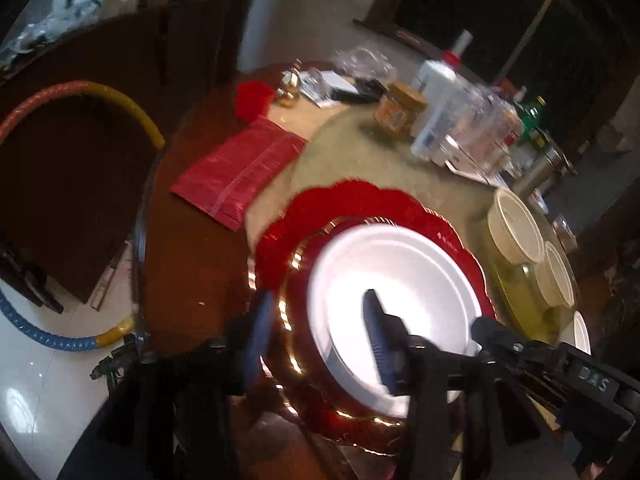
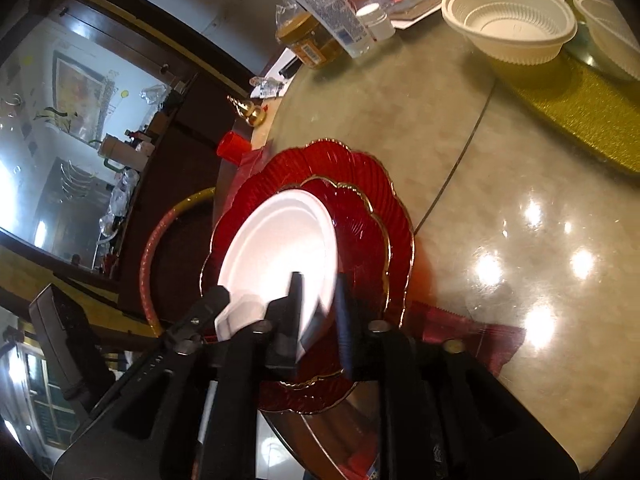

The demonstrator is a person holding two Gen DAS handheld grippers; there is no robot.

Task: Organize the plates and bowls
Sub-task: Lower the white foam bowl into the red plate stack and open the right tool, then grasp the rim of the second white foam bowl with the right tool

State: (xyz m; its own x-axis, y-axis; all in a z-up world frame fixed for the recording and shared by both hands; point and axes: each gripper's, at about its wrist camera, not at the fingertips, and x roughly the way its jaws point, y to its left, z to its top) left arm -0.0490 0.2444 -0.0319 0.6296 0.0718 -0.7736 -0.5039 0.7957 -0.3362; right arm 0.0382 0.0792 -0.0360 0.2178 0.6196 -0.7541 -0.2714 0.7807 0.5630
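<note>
A white plate (image 1: pixel 400 296) lies on a smaller red gold-rimmed plate (image 1: pixel 296 292), stacked on a larger red scalloped plate (image 1: pixel 340 200) at the table's edge. My left gripper (image 1: pixel 316 336) is open, its jaws astride the left rim of the stack, one finger over the white plate. My right gripper (image 2: pixel 320 300) has its jaws close together around the near rim of the white plate (image 2: pixel 280 240), above the red plates (image 2: pixel 360 200). Cream bowls (image 1: pixel 516 228) (image 2: pixel 512 28) stand on a gold mat (image 2: pixel 580 120).
A red packet (image 1: pixel 240 172) and red cup (image 1: pixel 252 98) lie left of the plates. Bottles, jars and papers (image 1: pixel 440 112) crowd the back of the table. A hula hoop (image 1: pixel 120 100) leans on a dark chair beside the table. The other gripper's black body (image 1: pixel 560 368) shows at right.
</note>
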